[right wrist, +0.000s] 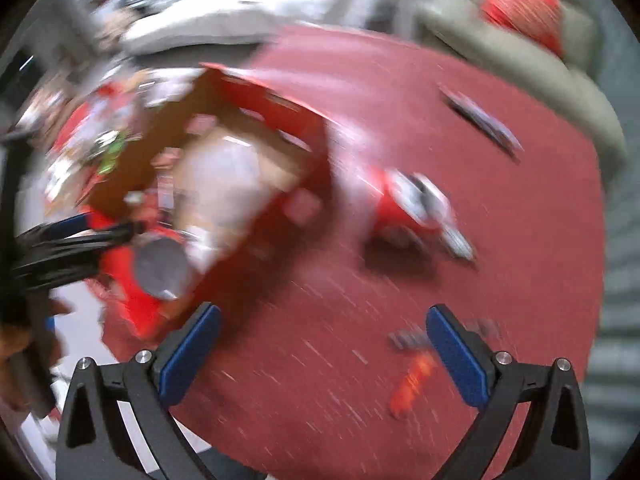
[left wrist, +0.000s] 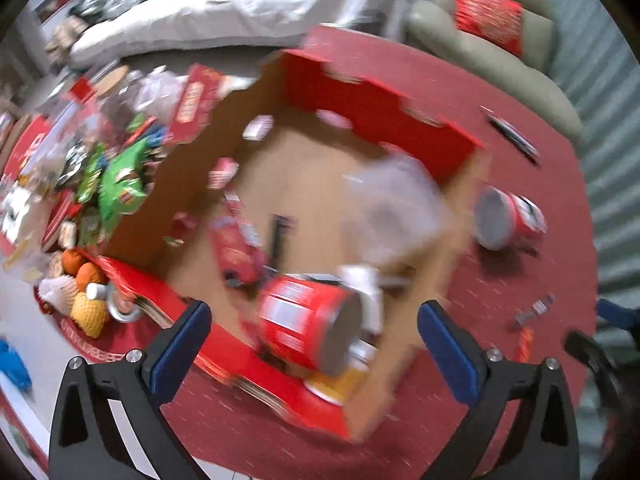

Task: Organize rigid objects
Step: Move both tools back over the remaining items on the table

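Note:
A red cardboard box (left wrist: 384,116) with a brown inside stands open on a round red table (left wrist: 500,272). Inside it lie a red can (left wrist: 304,328) on its side, a red packet (left wrist: 236,248), a white bottle (left wrist: 366,296) and a clear plastic piece (left wrist: 396,208). My left gripper (left wrist: 316,344) hangs open above the box's near corner, nothing between its fingers. A second red can (right wrist: 412,208) lies on the table right of the box. My right gripper (right wrist: 324,356) is open over bare table, apart from that can. The right wrist view is badly blurred.
Snack bags (left wrist: 120,184), fruit (left wrist: 86,300) and cartons crowd the left of the box. A dark pen-like object (left wrist: 512,136) lies at the table's far right. Small wrapped items (left wrist: 528,332) lie near the right edge. A sofa with a red cushion (left wrist: 488,16) stands behind.

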